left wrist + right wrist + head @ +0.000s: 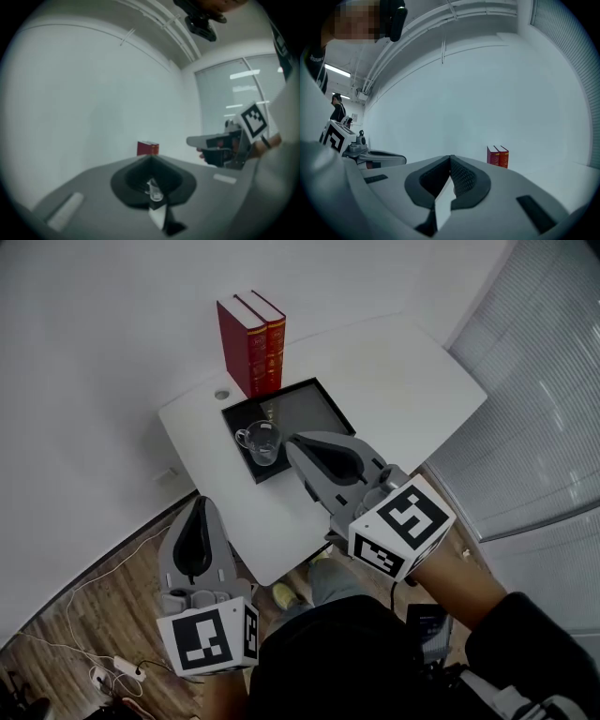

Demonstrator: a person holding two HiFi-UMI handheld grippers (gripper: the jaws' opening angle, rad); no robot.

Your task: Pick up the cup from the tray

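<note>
A clear glass cup [258,442] with a handle stands at the front left of a black tray [305,409] on the white table [394,381]. My right gripper [292,442] hovers over the tray just right of the cup, its jaws shut with nothing between them. My left gripper [200,502] hangs lower, off the table's front left edge, also shut and holding nothing. In the left gripper view the closed left gripper [151,158] points toward the table, and the right gripper [215,140] shows at the right. The right gripper view shows the shut right gripper [450,158].
Two red books [253,343] stand upright behind the tray, also seen as red books [147,148] and red books [498,157]. Window blinds [534,381] run along the right. Cables and a power strip [122,669] lie on the wooden floor at the lower left.
</note>
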